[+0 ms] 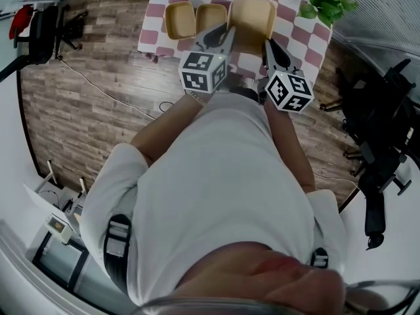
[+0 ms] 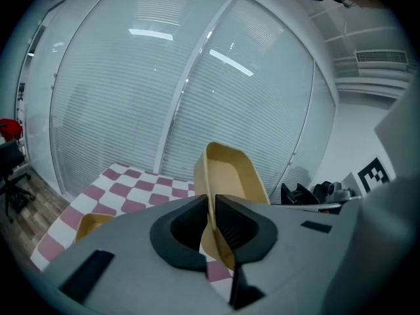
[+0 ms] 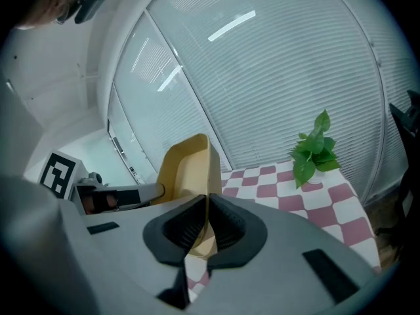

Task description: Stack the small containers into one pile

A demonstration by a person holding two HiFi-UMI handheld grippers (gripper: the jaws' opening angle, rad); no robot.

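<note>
here, tan container (image 1: pixel 252 15) pinched by left gripper (image 2: pixel 211 223), right gripper (image 3: pixel 207 225), underside hidden

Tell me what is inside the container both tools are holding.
Nothing shows inside the container: only bare tan walls and floor. The left tool and right tool cover parts of its near rim.
</note>
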